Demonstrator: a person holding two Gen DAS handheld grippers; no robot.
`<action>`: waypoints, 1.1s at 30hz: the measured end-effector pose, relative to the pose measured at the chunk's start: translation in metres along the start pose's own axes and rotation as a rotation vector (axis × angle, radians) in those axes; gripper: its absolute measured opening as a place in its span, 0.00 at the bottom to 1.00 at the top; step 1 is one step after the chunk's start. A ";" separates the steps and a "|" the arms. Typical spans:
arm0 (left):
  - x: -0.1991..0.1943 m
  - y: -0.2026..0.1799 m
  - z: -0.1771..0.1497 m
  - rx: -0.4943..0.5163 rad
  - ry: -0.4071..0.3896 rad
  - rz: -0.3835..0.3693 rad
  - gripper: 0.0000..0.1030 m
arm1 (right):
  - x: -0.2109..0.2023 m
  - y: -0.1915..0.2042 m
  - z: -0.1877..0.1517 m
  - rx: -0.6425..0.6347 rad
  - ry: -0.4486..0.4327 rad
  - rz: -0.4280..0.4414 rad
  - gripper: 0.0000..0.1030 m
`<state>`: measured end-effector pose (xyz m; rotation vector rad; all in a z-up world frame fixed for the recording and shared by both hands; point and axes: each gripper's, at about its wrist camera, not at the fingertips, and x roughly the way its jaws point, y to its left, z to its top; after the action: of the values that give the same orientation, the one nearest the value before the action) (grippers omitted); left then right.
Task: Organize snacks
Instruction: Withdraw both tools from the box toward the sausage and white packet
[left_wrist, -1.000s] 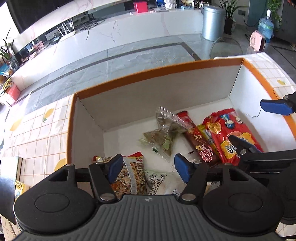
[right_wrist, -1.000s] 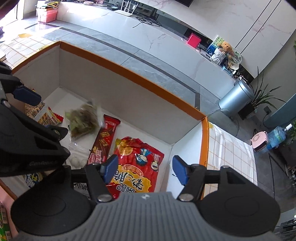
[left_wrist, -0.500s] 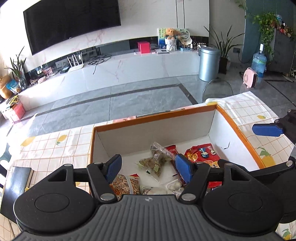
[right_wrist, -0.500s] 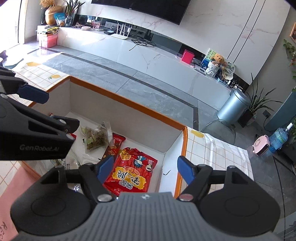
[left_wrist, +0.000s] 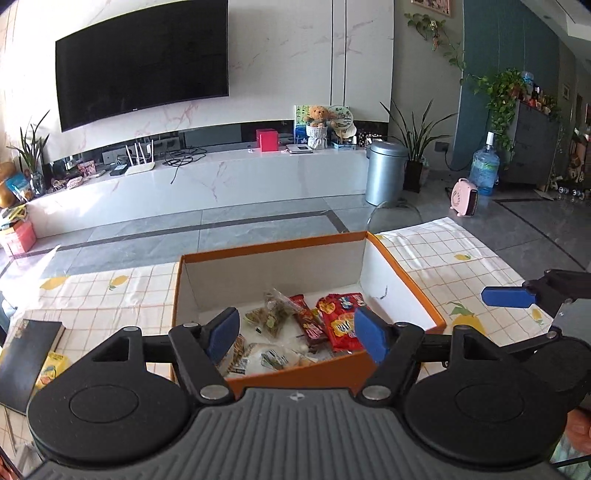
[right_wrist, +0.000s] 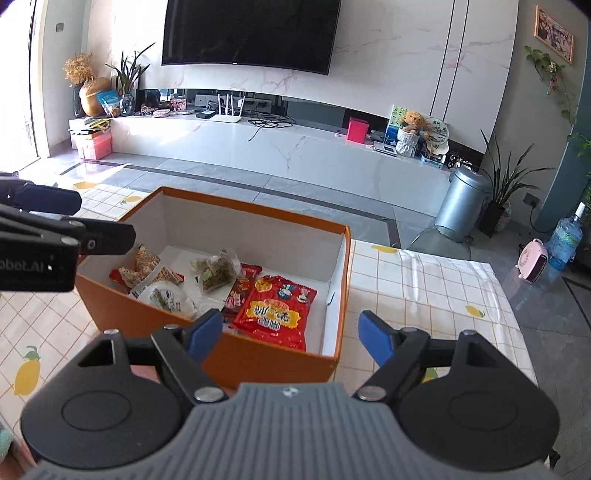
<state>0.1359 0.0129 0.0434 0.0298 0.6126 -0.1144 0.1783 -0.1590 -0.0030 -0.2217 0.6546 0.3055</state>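
Orange box (right_wrist: 258, 354) of snacks, red packet (right_wrist: 275, 314) (Chinese lettering), left tongs (left_wrist: 297, 338) and right tongs (right_wrist: 290, 336) wide, empty.

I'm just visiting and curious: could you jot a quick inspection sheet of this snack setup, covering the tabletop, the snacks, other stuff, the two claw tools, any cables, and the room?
Surface: table under a lemon-print checked cloth.
Job's things: orange box holding a big red packet, a slim red bar, a clear bag of greenish bits, a white packet and striped packets.
Clutter: black book and a yellow packet on the cloth, left of the box.
Grippers: left gripper and right gripper both open, empty, hanging above the box's near wall.
Cables: on the TV bench, beside a router.
Surroundings: wall TV, plants, metal bin, water jug, pink heater.
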 end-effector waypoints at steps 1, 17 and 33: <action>-0.003 0.000 -0.004 -0.008 0.004 -0.007 0.81 | -0.004 0.001 -0.007 -0.003 0.005 0.005 0.76; -0.011 -0.005 -0.096 -0.105 0.168 -0.009 0.82 | -0.029 0.013 -0.126 0.148 0.124 0.024 0.77; 0.016 0.009 -0.142 -0.136 0.232 0.030 0.79 | -0.001 0.004 -0.141 0.343 0.184 0.004 0.77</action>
<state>0.0684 0.0291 -0.0824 -0.0807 0.8500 -0.0396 0.0964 -0.1976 -0.1116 0.0807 0.8778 0.1737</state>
